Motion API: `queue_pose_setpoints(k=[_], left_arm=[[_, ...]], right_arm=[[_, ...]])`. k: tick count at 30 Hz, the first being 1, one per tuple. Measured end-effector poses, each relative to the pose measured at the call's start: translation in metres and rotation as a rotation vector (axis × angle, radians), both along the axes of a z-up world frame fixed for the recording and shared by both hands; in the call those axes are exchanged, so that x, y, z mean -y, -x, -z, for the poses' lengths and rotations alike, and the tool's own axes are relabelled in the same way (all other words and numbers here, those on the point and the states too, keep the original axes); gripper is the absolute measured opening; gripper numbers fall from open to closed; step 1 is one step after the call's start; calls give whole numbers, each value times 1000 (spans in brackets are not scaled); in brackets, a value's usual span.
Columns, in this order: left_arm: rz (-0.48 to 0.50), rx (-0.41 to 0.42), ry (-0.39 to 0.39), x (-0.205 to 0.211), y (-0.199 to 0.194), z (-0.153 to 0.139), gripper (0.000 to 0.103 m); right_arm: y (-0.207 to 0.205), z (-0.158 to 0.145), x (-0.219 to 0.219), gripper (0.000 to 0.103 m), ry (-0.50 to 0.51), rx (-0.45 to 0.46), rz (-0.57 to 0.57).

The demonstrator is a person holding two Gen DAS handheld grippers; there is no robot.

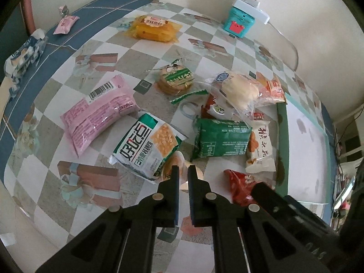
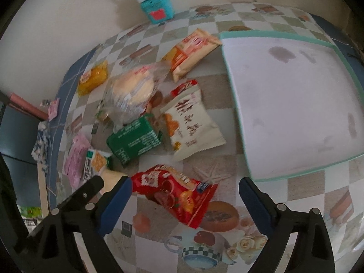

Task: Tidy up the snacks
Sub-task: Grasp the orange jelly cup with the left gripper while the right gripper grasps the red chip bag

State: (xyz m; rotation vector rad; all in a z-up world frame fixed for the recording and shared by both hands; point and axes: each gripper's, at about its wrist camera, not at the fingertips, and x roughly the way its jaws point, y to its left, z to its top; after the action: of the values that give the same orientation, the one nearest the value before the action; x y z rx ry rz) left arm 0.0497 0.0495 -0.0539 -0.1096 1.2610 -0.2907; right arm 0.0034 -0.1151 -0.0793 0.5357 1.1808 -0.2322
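Note:
Several snack packs lie on the patterned tablecloth. In the left wrist view my left gripper (image 1: 183,173) is nearly shut, empty, just above a pale round snack (image 1: 175,161) partly under the white-green cracker bag (image 1: 147,143). Around it lie a pink pack (image 1: 97,113), a green pack (image 1: 220,140), a white pouch (image 1: 259,147) and a red bag (image 1: 241,186). In the right wrist view my right gripper (image 2: 185,188) is open wide, its fingers either side of the red bag (image 2: 175,193), above it. The green pack (image 2: 136,141) and white pouch (image 2: 193,127) lie beyond.
A white tray with a teal rim (image 2: 295,104) lies at the right; it also shows in the left wrist view (image 1: 302,141). A teal box (image 1: 238,20) stands by the wall. A yellow cake pack (image 1: 154,28), a bun in clear wrap (image 1: 236,91) and cookies (image 1: 175,79) lie further back.

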Motion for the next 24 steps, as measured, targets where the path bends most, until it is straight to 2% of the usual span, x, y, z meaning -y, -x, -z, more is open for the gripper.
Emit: queue_pose_setpoints(k=[5,19,22,24], left_arm=[[-10,-12,14,-4,0,1,8],[-3,-25,14,-4,0,3,9],[1,-32,14,-3,0,4,16],[4,-50,15,-2,0,7,29]], right_arm=[[-2,9,-2,94,-21,-13,-11],[9,34,-13,94,-75,-131,-29],[8,33,-20,94,-49,-133,-45],[6,36,-26,94,-39,-141,-51]])
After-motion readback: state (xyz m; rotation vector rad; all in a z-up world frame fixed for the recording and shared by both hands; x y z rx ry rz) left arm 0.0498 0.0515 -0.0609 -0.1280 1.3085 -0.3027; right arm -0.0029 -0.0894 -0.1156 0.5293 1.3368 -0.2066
